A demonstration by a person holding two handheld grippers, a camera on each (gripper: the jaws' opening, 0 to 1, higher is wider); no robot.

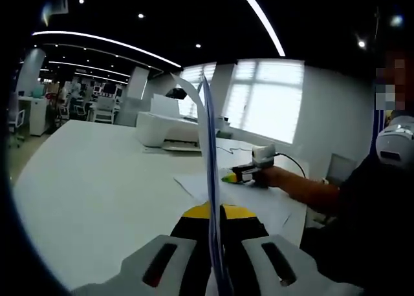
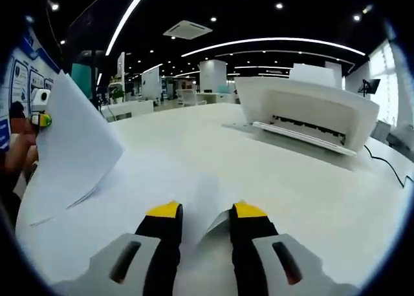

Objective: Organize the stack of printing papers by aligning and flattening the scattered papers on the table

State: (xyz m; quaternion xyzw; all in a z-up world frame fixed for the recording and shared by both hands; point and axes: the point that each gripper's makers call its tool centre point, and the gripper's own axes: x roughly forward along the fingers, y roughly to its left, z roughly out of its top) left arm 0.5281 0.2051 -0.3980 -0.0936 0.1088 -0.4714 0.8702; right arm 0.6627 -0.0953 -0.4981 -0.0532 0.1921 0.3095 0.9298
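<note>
My left gripper [image 1: 211, 213] is shut on a thin stack of white sheets [image 1: 206, 141] that stands edge-on and rises from between its jaws. In the right gripper view the same gripper [image 2: 41, 119] holds these sheets [image 2: 74, 154] up at the left, their lower edge near the table. My right gripper [image 2: 207, 212] is low over a flat sheet [image 2: 194, 179] on the white table [image 2: 310, 192]. Its jaws stand apart, with a lifted paper corner [image 2: 217, 223] between them. From the left gripper view, the right gripper [image 1: 242, 175] rests on loose papers [image 1: 259, 202], held by a hand.
A white printer [image 2: 310, 108] stands on the table behind the papers, also seen as the printer [image 1: 169, 129] in the left gripper view, with a cable [image 2: 385, 163] running off it. A person's dark sleeve [image 1: 362, 205] is at the right. Office desks stand far behind.
</note>
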